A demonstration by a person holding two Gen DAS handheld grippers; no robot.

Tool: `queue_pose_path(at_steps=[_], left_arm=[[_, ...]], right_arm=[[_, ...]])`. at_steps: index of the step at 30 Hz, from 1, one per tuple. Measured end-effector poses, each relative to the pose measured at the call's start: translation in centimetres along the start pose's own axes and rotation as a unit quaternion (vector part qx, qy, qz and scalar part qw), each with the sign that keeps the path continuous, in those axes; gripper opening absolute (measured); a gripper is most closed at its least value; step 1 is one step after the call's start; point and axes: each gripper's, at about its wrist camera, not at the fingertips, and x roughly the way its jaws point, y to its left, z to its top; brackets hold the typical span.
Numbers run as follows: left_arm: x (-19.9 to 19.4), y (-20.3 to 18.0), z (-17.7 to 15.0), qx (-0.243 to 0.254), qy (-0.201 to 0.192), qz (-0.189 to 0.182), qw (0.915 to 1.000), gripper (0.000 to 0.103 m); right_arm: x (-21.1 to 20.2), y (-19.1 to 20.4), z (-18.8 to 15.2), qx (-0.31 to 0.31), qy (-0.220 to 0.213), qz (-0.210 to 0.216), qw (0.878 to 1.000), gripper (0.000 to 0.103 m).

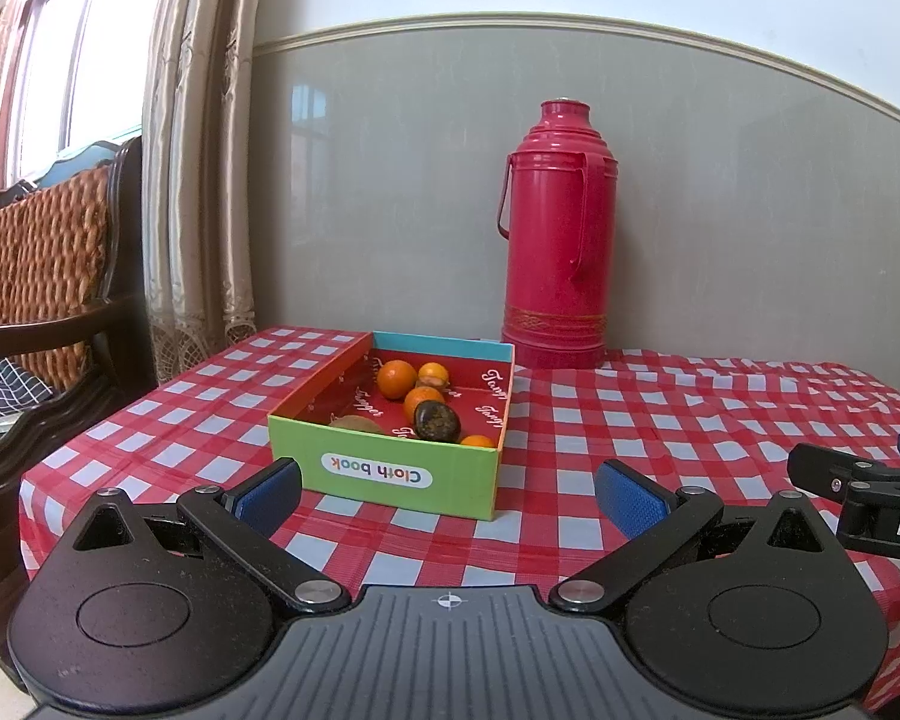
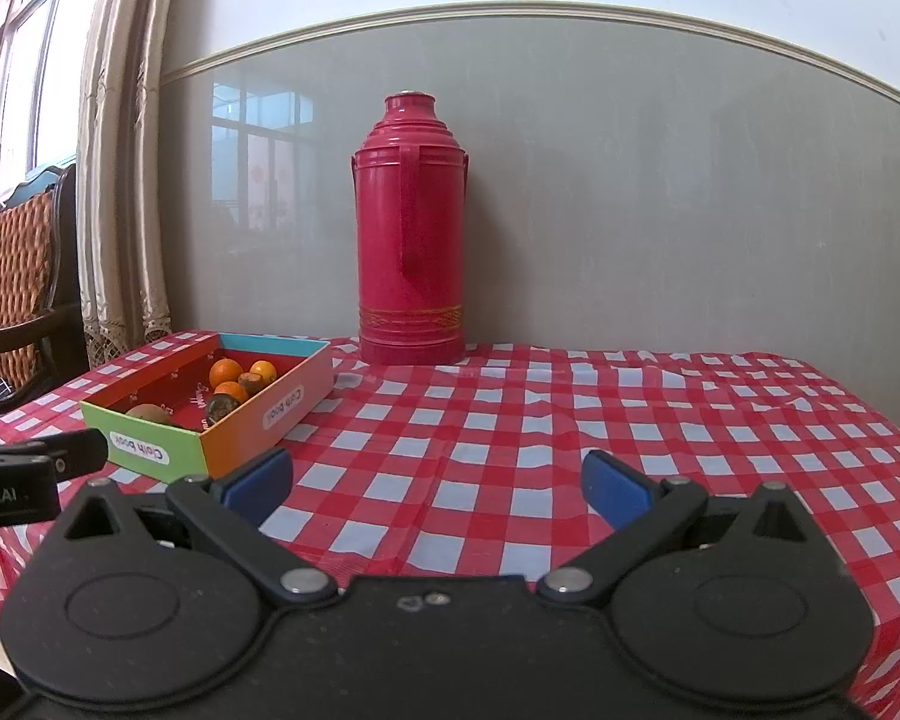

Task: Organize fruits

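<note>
The left gripper (image 1: 447,495) is hovering low over the near edge of the surface (image 1: 660,420), its blue-padded fingers (image 1: 268,493) spread wide apart and gripping nothing; the front wall of the box (image 1: 384,468) is sitting just beyond the gap between them. The right gripper (image 2: 438,483) is hanging beside it, to the right, its fingers (image 2: 615,489) likewise standing wide apart with only checked cloth showing between them, touching nothing.

The open cardboard box, green on its near wall and orange on its side, is resting on the left part of the red-and-white checked surface. Inside it, oranges (image 1: 396,379) are lying toward the back and middle, a dark round fruit (image 1: 435,420) is sitting against them toward the front, and a brown kiwi (image 1: 357,423) is lying by the near-left wall. A red thermos (image 1: 557,234) is standing upright behind the box, against the wall.
</note>
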Motion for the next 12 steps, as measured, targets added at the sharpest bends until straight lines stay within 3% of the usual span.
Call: queue_pose_path(at_steps=[12], left_arm=[[-0.47,-0.14,-0.01,0.005,-0.011,0.004,0.9999,0.103]], right_arm=[[-0.03,0.08,-0.02,0.0,-0.001,0.0,1.0,0.097]])
